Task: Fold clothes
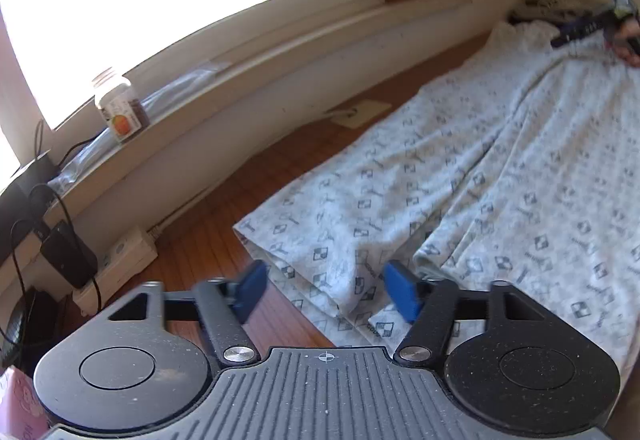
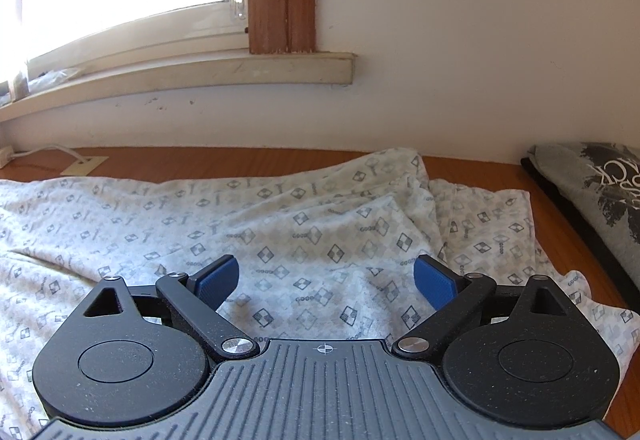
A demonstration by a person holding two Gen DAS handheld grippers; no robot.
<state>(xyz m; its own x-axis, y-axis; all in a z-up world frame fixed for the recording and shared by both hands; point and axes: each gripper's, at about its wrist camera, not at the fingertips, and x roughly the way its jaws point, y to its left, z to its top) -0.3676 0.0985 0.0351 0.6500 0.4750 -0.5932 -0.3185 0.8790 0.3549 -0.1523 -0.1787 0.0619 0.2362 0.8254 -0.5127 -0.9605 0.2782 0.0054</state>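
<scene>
Patterned pajama pants (image 1: 460,176) lie flat on the wooden counter (image 1: 224,240), filling the right of the frame. My left gripper (image 1: 326,290) gapes over the leg hem to pinch; right gripper (image 2: 326,282) spread wide over the waist, gripping nothing.

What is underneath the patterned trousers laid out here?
The patterned trousers lie flat on a wooden table, which shows along their window side and by the waist. Anything between cloth and wood is covered, so it cannot be told.
</scene>
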